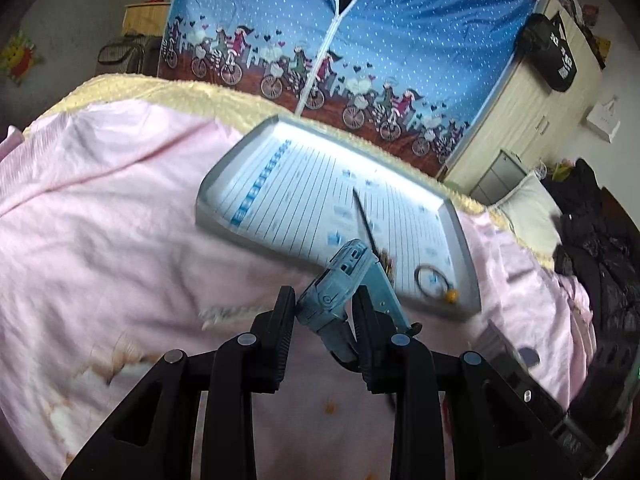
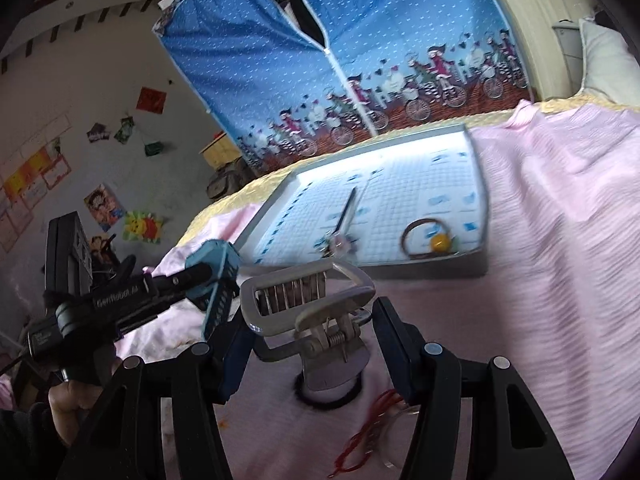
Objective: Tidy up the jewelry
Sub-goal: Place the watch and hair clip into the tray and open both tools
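Both tongs loaded: left tongs [image 1: 322,312] clamped on blue hair clip [image 1: 340,280], right tongs [image 2: 310,320] clamped on clear hair clip [image 2: 308,300], above the bed [image 2: 560,240]. Tray [image 2: 478,184] sits just beyond, holding a hairpin [image 2: 346,210] and ring [image 2: 424,238]. Next: carry forward, release over bare tray.

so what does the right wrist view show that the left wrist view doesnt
Only the right wrist view shows the clear hair claw clip held in the right gripper, a red string on the bedding, and the left gripper from outside. Only the left wrist view shows the left gripper's jaws closed on the blue hair clip up close. Both show the tray holding a hair stick and a bracelet.
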The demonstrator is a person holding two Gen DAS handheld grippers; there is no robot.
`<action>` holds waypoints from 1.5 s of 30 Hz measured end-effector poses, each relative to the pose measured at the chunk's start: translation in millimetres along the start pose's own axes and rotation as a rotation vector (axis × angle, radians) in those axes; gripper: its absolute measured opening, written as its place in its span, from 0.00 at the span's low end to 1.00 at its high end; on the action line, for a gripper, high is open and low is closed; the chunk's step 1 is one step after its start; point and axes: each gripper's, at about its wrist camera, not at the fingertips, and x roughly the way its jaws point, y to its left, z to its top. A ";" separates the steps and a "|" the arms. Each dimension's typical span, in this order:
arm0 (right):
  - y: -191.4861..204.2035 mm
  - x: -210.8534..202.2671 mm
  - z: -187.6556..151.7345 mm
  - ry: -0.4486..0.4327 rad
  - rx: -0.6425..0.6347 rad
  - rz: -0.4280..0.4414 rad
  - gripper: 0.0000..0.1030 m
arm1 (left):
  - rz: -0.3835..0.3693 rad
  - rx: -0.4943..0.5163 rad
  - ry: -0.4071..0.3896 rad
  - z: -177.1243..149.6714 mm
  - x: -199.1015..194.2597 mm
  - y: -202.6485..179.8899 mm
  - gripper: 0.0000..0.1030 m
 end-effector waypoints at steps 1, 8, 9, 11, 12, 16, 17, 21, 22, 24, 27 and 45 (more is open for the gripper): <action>-3.2 -0.4 1.2 -0.003 0.007 -0.015 0.54 | 0.000 -0.005 -0.009 3.4 4.6 -0.8 0.24; -28.1 4.1 22.1 -0.056 0.024 -0.090 0.54 | -0.015 0.013 -0.022 26.9 53.4 -7.8 0.24; -33.7 9.7 29.0 -0.067 0.025 -0.108 0.54 | -0.009 0.022 -0.024 29.6 59.5 -9.2 0.24; -40.1 20.1 39.0 -0.075 0.029 -0.141 0.54 | 0.007 0.037 -0.027 34.8 71.9 -10.6 0.24; -42.5 28.6 44.5 -0.073 0.026 -0.165 0.54 | 0.016 0.045 -0.026 36.5 77.7 -11.1 0.24; -49.8 58.5 52.0 -0.042 0.026 -0.205 0.54 | 0.057 0.078 -0.008 40.7 103.5 -6.2 0.24; -50.9 62.5 52.4 -0.034 0.027 -0.207 0.54 | 0.063 0.078 -0.004 39.9 107.2 -4.7 0.24; -49.8 85.1 50.2 0.011 -0.011 -0.228 0.54 | 0.058 0.042 0.019 37.8 122.7 7.1 0.24; -50.4 87.3 49.7 0.018 -0.015 -0.228 0.54 | 0.057 0.033 0.027 36.6 127.0 9.9 0.24; -48.2 91.8 46.1 0.033 -0.033 -0.235 0.54 | 0.049 0.018 0.040 34.8 129.9 11.5 0.24; -48.8 94.2 43.7 0.042 -0.046 -0.245 0.54 | 0.040 0.003 0.042 33.9 129.5 12.5 0.24; -28.6 67.5 50.3 -0.005 -0.094 -0.255 0.85 | 0.001 -0.081 0.061 35.6 70.0 20.9 0.67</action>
